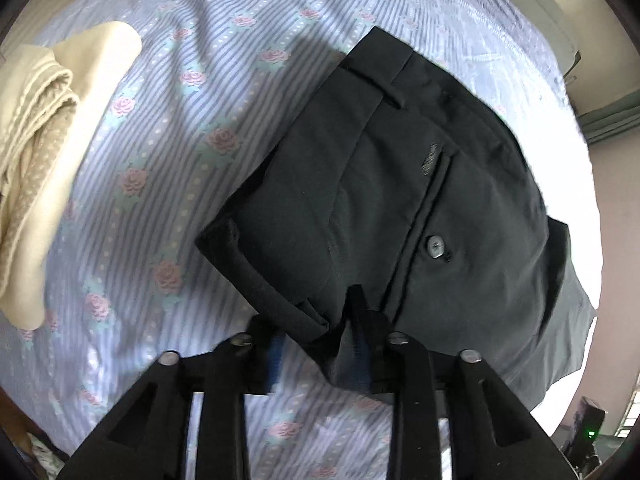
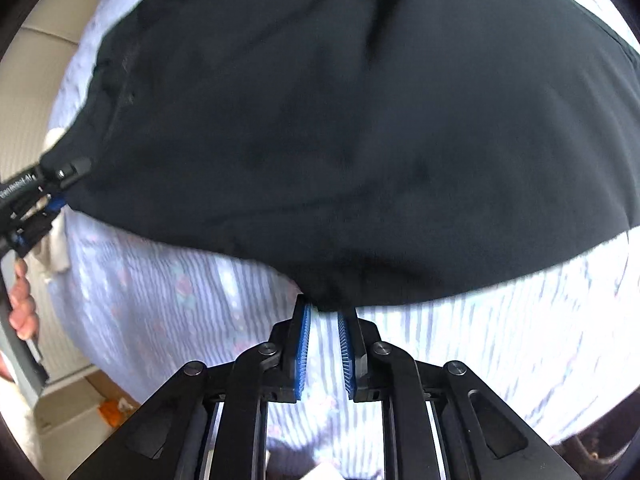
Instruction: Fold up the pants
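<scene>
Black pants (image 1: 400, 184) lie folded on a bed with a blue striped, rose-patterned sheet (image 1: 180, 140). The back pocket and its button (image 1: 435, 246) face up. My left gripper (image 1: 316, 328) is shut on the near folded corner of the pants. In the right wrist view the pants (image 2: 360, 140) hang as a wide dark sheet, lifted off the bed. My right gripper (image 2: 326, 312) pinches their lower edge between its blue pads (image 2: 304, 344). The left gripper also shows in the right wrist view (image 2: 60, 184), clamped on the far left corner.
A folded cream cloth (image 1: 44, 168) lies on the bed at the left. The bed's edge and a wall lie to the right (image 1: 612, 200). A person's hand (image 2: 22, 304) holds the left gripper's handle. A box with something orange (image 2: 108, 408) sits on the floor.
</scene>
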Motion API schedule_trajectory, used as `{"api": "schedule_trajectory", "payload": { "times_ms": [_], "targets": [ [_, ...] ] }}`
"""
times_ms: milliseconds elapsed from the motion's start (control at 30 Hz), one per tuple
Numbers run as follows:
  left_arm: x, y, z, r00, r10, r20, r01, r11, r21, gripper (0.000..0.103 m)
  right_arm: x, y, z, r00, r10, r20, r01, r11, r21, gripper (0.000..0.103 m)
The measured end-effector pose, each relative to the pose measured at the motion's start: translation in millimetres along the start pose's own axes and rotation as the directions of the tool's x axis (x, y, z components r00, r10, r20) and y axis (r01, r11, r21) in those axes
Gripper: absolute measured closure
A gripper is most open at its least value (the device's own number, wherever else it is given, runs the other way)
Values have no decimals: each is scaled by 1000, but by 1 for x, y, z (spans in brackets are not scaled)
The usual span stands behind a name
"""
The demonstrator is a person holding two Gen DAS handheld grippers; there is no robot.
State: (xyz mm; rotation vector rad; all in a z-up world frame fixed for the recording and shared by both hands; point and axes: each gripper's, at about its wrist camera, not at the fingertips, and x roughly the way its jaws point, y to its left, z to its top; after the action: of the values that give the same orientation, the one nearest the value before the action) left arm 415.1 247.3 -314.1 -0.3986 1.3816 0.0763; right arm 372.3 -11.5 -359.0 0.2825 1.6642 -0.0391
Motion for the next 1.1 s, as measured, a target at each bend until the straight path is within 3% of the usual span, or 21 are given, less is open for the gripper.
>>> {"api": "schedule_trajectory", "payload": {
  "times_ms": [133,300,433,600,767,833,900,933,967,1000,1100],
  "targets": [
    [-21,0,-13,996,81,35,-84,994,73,60,-15,6,-16,1000,-5,20,4,1000,5,61],
    [-65,1,-20,988,48,144,-76,978,194,53,-45,18,-31,997,-5,76,6,1000,-2,60],
    [-75,4,4,980,-62,189,-3,945,326,51,-72,33,-23,985,-28,173,26,1000,12,60],
    [-44,4,59,981,-166,104,118,924,364,53,-93,71,18,961,-26,275,27,1000,-1,60],
    [-8,17,90,965,-262,-12,258,939,226,68,-99,102,54,950,-28,311,38,999,-24,60],
    [-3,19,88,963,-269,-22,267,940,213,73,-99,107,58,951,-26,307,39,999,-34,60],
    [-4,24,82,950,-309,-52,312,925,218,87,-97,109,56,953,-23,301,37,999,-38,60],
    [-2,27,78,921,-375,-105,388,899,203,101,-94,109,56,956,-26,292,38,999,-37,60],
    [-1,29,73,906,-401,-133,420,888,188,101,-90,111,53,960,-26,277,37,999,-34,60],
    [-1,29,68,905,-400,-147,423,885,196,101,-85,110,51,966,-21,258,31,999,-33,60],
    [1,26,51,928,-333,-164,367,889,273,101,-73,111,43,978,-18,206,24,999,-31,60]
  ]
}}
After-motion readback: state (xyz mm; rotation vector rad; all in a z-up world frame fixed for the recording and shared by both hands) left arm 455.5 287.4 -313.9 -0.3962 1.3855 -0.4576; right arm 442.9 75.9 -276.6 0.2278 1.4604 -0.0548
